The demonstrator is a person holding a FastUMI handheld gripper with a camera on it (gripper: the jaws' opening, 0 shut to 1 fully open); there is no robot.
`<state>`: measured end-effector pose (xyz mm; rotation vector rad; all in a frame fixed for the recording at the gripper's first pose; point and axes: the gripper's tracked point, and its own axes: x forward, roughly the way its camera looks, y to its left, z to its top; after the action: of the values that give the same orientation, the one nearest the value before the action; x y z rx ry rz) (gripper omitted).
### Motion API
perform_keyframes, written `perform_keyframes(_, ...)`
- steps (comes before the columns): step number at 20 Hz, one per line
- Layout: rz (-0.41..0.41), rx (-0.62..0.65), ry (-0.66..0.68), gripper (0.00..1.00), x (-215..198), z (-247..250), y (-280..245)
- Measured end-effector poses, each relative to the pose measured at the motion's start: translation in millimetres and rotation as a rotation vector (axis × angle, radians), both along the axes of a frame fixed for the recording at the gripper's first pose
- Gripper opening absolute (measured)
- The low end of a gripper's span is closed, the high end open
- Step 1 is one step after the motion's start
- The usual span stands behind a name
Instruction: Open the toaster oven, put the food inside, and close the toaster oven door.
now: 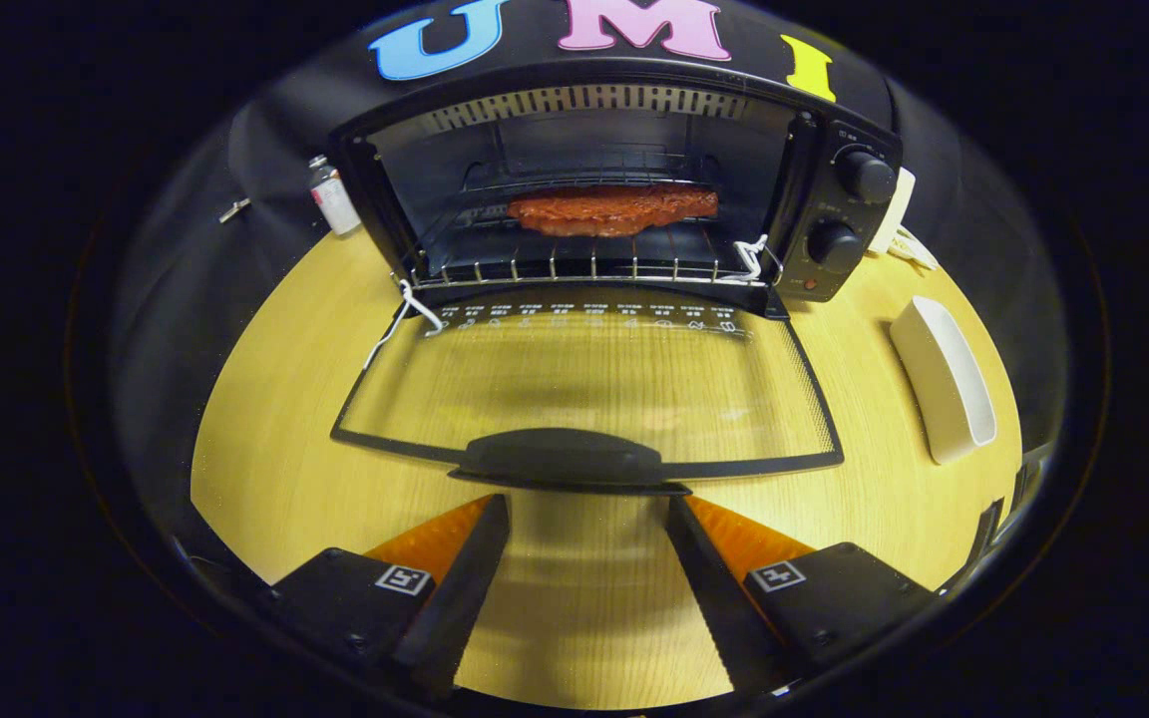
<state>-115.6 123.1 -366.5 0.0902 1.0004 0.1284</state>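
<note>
Gripper view has the gripper (584,509) spread wide and empty just short of the black plastic handle (563,457) on the folded-down glass toaster oven door (584,384), reddish meat patty (612,209) already racked inside; door's probably stiff, hinged, light, so lift under that handle.

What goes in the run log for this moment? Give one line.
toaster oven door: open, flat | food: on rack inside | gripper: open, empty, just short of door handle | remaining: close door

Gripper (586,504) level and pointing forward, fingers (470,568) spread wide apart, gripping nothing, tips well separated.
</note>
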Motion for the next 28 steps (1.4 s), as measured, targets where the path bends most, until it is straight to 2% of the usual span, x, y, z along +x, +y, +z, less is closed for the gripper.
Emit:
perform_keyframes(7, -0.063, 0.097, -0.103, 0.98, 1.8, 63.1, -2.3)
perform_keyframes(12, -0.044, 0.070, -0.265, 0.99, 30.9, 115.4, -16.3)
perform_keyframes(20, -0.065, 0.091, -0.342, 0.99, 68.0, 145.5, -14.4)
perform_keyframes(28, -0.041, 0.070, -0.421, 0.99, 96.8, 177.7, -11.8)
